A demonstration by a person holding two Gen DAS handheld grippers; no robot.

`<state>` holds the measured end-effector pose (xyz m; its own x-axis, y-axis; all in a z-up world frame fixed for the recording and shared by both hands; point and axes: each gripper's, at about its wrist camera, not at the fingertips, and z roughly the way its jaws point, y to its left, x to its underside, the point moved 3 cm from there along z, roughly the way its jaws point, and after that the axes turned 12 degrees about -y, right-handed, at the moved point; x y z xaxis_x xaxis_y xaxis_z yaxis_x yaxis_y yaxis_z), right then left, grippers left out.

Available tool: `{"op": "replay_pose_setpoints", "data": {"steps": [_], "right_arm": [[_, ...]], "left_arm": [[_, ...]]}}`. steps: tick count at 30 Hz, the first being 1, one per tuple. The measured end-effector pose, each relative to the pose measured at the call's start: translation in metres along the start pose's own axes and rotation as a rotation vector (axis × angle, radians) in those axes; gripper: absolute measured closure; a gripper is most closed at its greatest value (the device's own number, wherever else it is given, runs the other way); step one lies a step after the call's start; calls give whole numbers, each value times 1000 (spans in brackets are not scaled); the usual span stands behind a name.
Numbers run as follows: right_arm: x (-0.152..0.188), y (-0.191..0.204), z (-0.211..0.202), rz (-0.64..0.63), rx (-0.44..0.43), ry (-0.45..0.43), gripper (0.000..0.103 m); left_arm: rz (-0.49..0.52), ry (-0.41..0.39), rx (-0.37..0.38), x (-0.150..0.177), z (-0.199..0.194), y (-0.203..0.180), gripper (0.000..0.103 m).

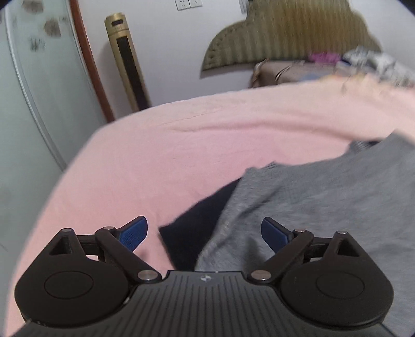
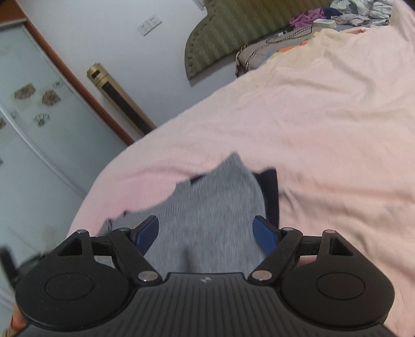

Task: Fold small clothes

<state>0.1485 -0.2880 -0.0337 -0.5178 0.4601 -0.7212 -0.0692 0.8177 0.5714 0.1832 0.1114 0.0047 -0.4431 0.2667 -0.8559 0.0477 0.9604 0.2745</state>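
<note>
A small grey garment (image 1: 324, 197) with dark navy parts (image 1: 192, 233) lies on the pink bedsheet (image 1: 155, 155). In the left wrist view my left gripper (image 1: 204, 233) is open, its blue pads wide apart above the garment's left edge, holding nothing. In the right wrist view the same grey garment (image 2: 207, 207) lies under and ahead of my right gripper (image 2: 206, 232), a navy strip (image 2: 271, 191) showing at its right side. The right gripper is open and empty, its pads spread over the grey cloth.
The bed's left edge curves close on the left (image 1: 77, 160). Beyond it stand a gold tower fan (image 1: 129, 64) and a glass wardrobe door (image 1: 31, 90). A padded headboard (image 2: 233, 31) and a heap of clothes (image 2: 350, 13) are at the far end.
</note>
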Motion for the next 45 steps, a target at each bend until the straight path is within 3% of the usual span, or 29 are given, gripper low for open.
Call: {"op": "replay_pose_setpoints", "data": {"steps": [3,5,8,11,13,18,22,24,25,26,28,31,35,40,43,45], "right_arm": [[10,-4,-15,-10,26,12,22],[14,-9,-26,-23,52,12,22],[18,-15,-43,-41,72,10,22],[25,-21,-58,-59,86,14,22],[32,-21,-66,-84,90,26,22],[58,-9,-88,-186,19,79,24],[76,-2,-89,-182,-39,137,63],[83,-1,-84,-185,-42,159,73],[86,-2,-83,-193,-30,160,88],[88,-2,-81,-198,-19,158,95],[85,-3,-85,-208,4,124,98],[70,2,-98,-319,115,39,99],[56,5,-115,-392,183,12,99],[86,3,-99,-513,224,189,98],[78,8,-102,-526,242,141,96],[66,20,-105,-529,229,68,93]], "left_arm": [[-12,53,-132,-1,34,17,10],[-96,84,-217,0,45,41,10],[-177,112,-263,6,42,69,11],[-153,107,-254,14,22,75,10],[-162,99,-196,22,1,73,9],[-301,134,109,58,-53,59,13],[-390,178,218,87,-78,54,31],[-419,176,244,93,-85,56,35],[-432,174,259,93,-87,54,40],[-444,176,278,94,-91,54,43],[-461,195,320,97,-91,47,73],[-420,201,299,98,-89,41,89],[-414,200,267,94,-94,45,90],[-276,195,244,95,-106,33,88],[-262,169,215,82,-117,43,83],[-236,99,158,64,-128,49,61]]}}
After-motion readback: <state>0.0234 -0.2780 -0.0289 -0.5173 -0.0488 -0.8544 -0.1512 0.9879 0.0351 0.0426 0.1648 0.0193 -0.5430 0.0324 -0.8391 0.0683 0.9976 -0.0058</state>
